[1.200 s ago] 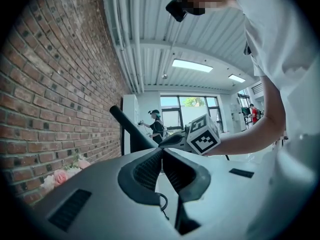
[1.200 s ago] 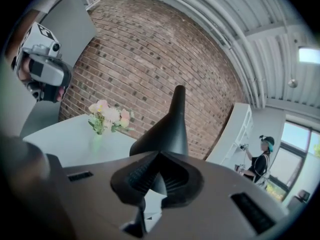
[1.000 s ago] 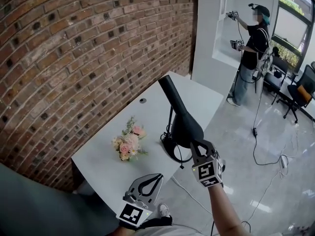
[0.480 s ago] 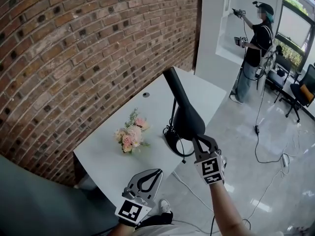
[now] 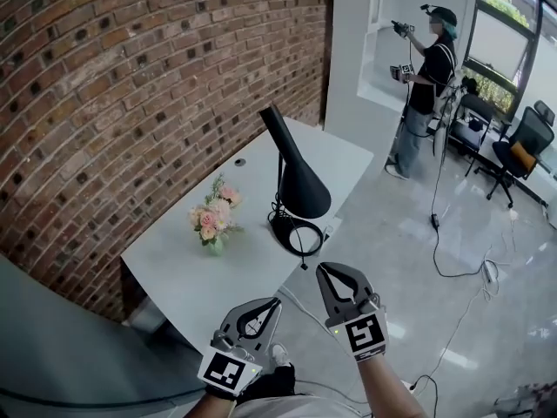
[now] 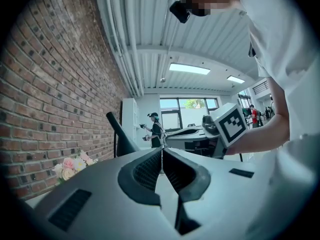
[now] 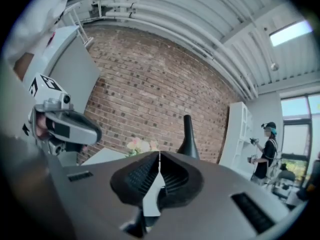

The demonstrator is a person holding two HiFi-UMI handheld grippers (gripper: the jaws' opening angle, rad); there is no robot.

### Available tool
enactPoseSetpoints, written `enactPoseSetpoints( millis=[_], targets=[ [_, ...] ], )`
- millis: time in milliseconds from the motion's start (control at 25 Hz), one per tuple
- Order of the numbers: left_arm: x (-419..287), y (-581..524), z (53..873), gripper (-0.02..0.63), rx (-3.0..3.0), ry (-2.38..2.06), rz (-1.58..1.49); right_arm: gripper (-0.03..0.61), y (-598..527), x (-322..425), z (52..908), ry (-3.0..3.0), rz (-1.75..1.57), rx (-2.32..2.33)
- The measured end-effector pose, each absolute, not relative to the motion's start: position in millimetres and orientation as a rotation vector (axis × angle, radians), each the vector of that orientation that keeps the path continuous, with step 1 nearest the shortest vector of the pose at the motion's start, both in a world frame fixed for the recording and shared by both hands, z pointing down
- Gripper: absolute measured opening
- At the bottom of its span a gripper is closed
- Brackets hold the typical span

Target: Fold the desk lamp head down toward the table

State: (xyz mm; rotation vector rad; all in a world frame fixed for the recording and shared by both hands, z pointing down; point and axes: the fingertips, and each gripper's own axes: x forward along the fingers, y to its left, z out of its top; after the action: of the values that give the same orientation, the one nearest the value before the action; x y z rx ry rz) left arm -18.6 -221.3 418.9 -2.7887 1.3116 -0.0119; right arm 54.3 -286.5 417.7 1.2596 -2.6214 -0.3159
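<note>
Right hand-held gripper (image 5: 321, 269): jaws pressed together at the tips, nothing between them; raised on a forearm entering from the lower edge, tips aimed toward the table (image 5: 174, 273), well clear of the desk lamp (image 5: 294, 181). Left hand-held gripper (image 5: 276, 302): jaws likewise closed and empty; held lower, just beside the right one, tilted up toward it. Desk lamp standing near the table's outer edge: black conical head, long axis slanted, narrow end up toward the brick wall (image 5: 113, 85), wide mouth down over the round base (image 5: 294, 233). Small flower bunch (image 5: 211, 220) beside it, on the wall side.
</note>
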Motion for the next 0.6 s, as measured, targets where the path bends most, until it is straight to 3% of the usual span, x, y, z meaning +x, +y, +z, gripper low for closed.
enactPoseSetpoints(
  millis=[600],
  targets=[
    [23.2,-128.8,412.8,0.014,-2.831,1.25,0.024,0.02,-140.6,76.6,380.6,-2.861,-0.076,1.349]
  ],
)
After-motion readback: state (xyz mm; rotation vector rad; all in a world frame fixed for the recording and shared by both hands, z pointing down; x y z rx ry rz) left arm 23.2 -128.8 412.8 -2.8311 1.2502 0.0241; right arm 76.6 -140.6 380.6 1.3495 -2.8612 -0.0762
